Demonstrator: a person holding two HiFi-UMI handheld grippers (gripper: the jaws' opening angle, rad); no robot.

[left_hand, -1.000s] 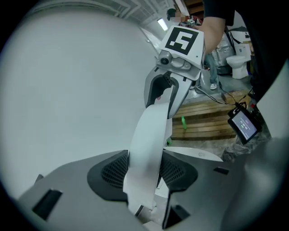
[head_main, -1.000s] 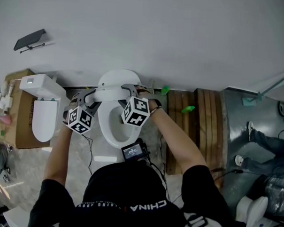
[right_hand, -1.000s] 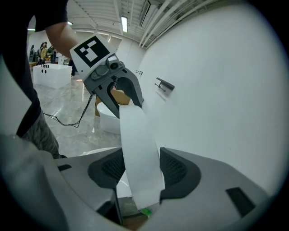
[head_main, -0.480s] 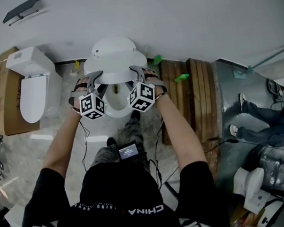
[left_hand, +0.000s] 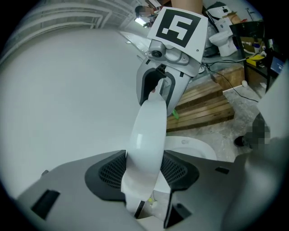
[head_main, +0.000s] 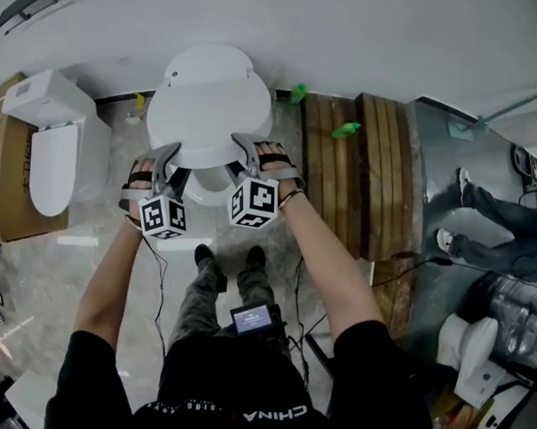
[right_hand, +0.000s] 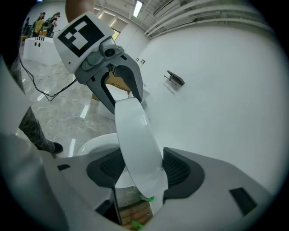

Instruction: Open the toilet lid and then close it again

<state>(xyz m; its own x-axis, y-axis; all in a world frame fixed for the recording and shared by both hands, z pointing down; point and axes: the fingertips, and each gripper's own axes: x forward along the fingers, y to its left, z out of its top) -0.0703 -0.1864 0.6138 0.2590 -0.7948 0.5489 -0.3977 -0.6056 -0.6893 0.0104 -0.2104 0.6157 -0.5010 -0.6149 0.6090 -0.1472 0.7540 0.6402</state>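
A white toilet stands against the wall, and its lid (head_main: 209,109) is tilted partway down over the bowl (head_main: 207,187). My left gripper (head_main: 171,160) grips the lid's front rim on the left side, and my right gripper (head_main: 244,155) grips it on the right. In the left gripper view the lid's rim (left_hand: 146,135) fills the gap of the left gripper (left_hand: 144,169), touching both pads. The right gripper view shows the same: the rim (right_hand: 135,144) sits in the right gripper (right_hand: 142,169). Both pairs of jaws have just been opening slightly, with the rim still between them.
A second white toilet (head_main: 49,146) stands at the left on cardboard. Wooden pallets (head_main: 359,169) with green bits (head_main: 346,130) lie right of the toilet. Another person's legs (head_main: 491,210) show at the far right. My own feet (head_main: 224,262) are just before the bowl.
The lid has swung from upright down toward the bowl. Both grippers have come down and toward me with it, still on its rim.
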